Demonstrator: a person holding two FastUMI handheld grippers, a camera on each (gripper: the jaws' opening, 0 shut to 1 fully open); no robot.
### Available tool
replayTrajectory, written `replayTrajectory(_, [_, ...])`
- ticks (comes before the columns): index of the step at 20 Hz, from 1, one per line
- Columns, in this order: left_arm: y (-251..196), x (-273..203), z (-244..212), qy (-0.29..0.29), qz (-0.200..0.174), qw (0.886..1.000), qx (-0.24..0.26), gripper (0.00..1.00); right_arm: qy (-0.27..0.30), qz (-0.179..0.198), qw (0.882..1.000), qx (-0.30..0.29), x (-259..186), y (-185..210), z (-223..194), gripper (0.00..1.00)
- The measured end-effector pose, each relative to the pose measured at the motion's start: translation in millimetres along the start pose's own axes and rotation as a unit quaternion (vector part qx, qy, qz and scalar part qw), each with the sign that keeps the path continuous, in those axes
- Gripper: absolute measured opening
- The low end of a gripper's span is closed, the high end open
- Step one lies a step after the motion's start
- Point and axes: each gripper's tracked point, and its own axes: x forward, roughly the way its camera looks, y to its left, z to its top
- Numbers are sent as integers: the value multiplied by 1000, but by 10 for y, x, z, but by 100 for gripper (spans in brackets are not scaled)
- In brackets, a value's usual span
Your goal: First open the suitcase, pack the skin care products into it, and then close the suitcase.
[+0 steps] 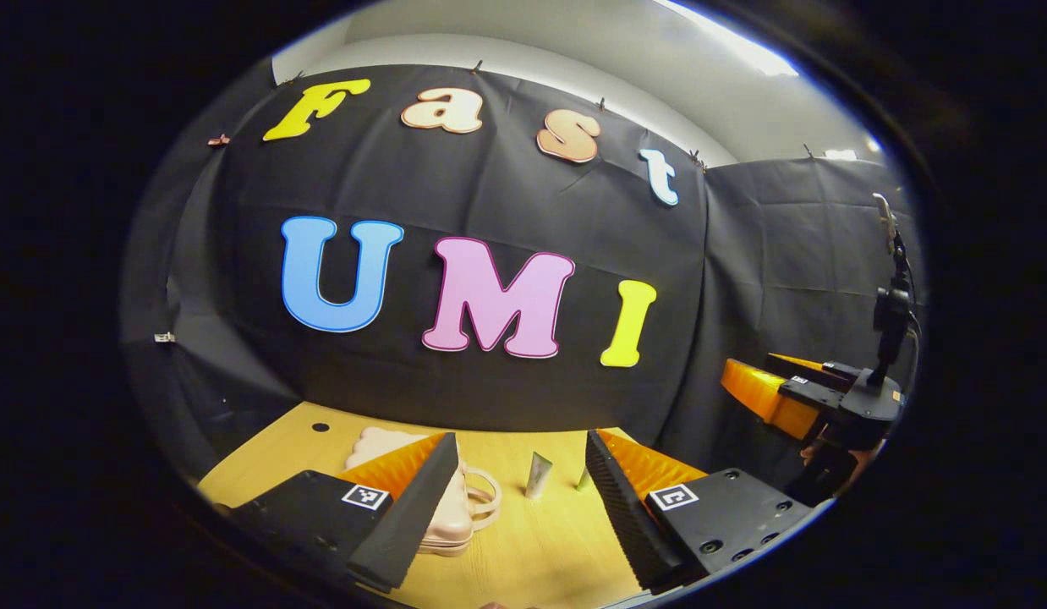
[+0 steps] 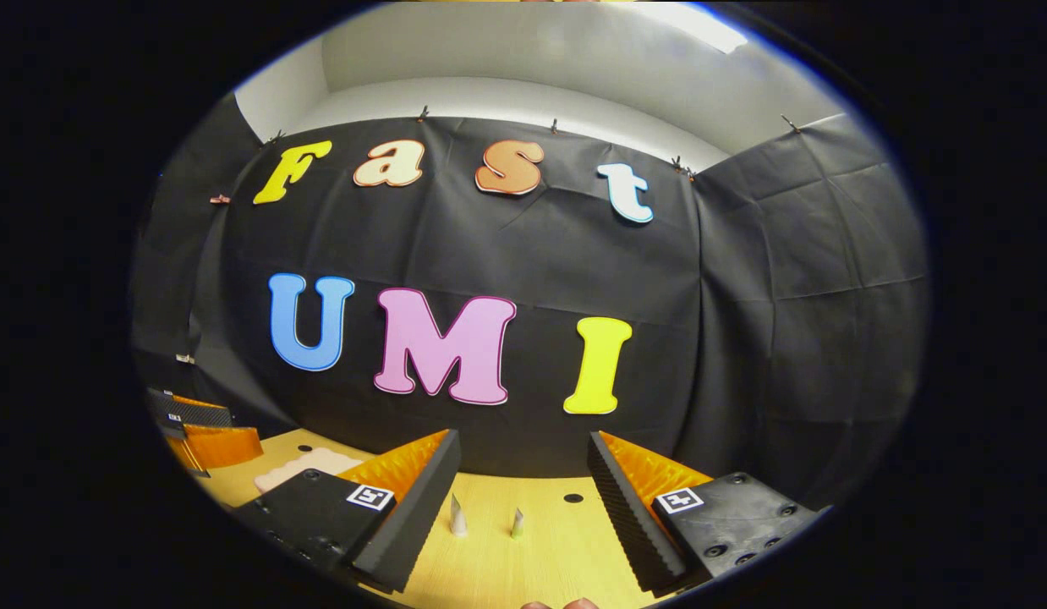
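Note:
A small pink suitcase (image 1: pixel 460 518) lies closed on the wooden table (image 1: pixel 540 550), its handle (image 1: pixel 487 499) pointing right; my left finger hides part of it. My left gripper (image 1: pixel 519 507) hovers open above the table, nothing between its fingers. A silver tube (image 1: pixel 538 475) stands just right of the case, a small greenish tube (image 1: pixel 583 480) beyond it. My right gripper (image 2: pixel 523 499) is also open and empty, with the silver tube (image 2: pixel 457 516) and greenish tube (image 2: pixel 517 523) standing ahead between its fingers. The pink suitcase (image 2: pixel 308 467) sits to its left.
In the left gripper view, the right gripper (image 1: pixel 781 393) hangs at the far right edge, a hand (image 1: pixel 832 457) holding it. In the right gripper view, the left gripper (image 2: pixel 204 431) shows at the far left. Black cloth walls close the table's back and right side.

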Motion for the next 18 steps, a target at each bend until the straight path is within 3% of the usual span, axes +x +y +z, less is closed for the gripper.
replayTrajectory(11, [-9, 70, -115, 11, -14, 1000, -8, 96, 15, -27, 1000, -4, 5, -221, -127, 96])
replayTrajectory(18, [7, 400, -282, 42, -34, 999, -4, 96, 2, -7, 999, -34, 58, -279, -152, 95])
